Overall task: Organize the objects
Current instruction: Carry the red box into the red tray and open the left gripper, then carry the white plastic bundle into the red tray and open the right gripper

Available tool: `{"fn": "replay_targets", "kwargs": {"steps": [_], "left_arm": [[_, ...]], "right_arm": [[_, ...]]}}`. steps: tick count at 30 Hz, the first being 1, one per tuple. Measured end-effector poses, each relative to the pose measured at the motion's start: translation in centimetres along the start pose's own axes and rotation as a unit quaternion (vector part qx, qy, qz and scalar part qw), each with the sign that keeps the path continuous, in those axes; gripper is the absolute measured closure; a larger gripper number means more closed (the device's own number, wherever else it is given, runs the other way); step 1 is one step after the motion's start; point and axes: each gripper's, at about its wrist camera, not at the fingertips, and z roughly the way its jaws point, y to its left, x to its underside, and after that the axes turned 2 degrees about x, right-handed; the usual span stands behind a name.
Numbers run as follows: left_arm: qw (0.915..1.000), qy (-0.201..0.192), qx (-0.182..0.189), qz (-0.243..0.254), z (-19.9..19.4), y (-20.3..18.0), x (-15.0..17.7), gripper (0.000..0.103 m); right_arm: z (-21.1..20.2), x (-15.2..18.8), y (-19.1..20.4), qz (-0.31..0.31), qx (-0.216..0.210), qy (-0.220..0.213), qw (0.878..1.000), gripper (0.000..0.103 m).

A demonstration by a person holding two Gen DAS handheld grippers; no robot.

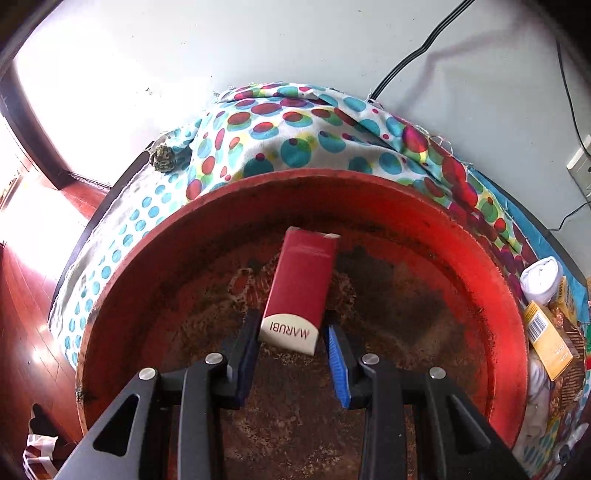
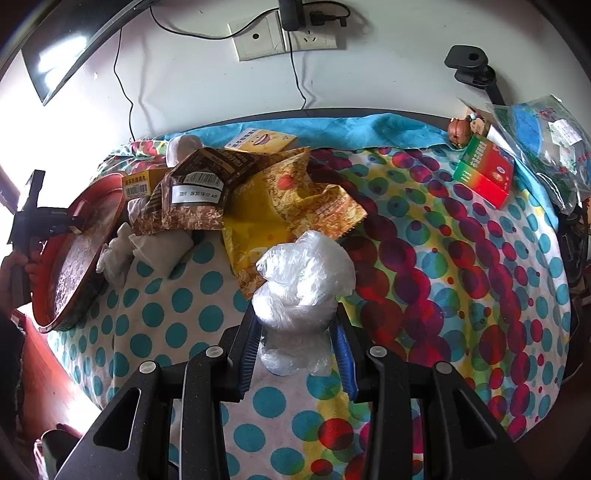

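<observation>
In the left wrist view, a dark red box marked MARUBI (image 1: 301, 288) lies inside a large round red tray (image 1: 480, 258) with a worn, rusty floor. My left gripper (image 1: 291, 328) is open around the box's near end, with a gap at the right finger. In the right wrist view, my right gripper (image 2: 295, 325) is shut on a crumpled clear plastic bag (image 2: 306, 280) above the dotted cloth. The red tray also shows at the far left of that view (image 2: 66, 280), with the left gripper over it.
A dotted cloth (image 2: 424, 266) covers the table. Brown and yellow snack wrappers (image 2: 229, 184), white tissues (image 2: 147, 243), yellow boxes (image 1: 546, 339), a green and red box (image 2: 484, 171) and a bagged item (image 2: 543, 140) lie around. The wall has sockets and cables (image 2: 284, 35).
</observation>
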Motion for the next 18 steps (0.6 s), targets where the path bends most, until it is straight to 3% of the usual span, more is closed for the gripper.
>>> {"fn": "replay_targets", "kwargs": {"steps": [6,12,18], "left_arm": [[0.9998,-0.009,-0.017,0.008,-0.7,-0.9,1.0,0.062],[0.9987,-0.047,0.006,-0.019,-4.8,-1.9,3.9,0.058],[0.9980,-0.061,-0.008,0.013,-7.6,-4.0,7.3,0.056]], "right_arm": [[0.3,-0.1,0.9,-0.011,-0.003,0.005,1.000,0.067],[0.2,-0.8,2.4,-0.028,-0.005,0.000,1.000,0.067],[0.0,-2.3,5.6,-0.058,-0.033,-0.004,0.998,0.067]]}}
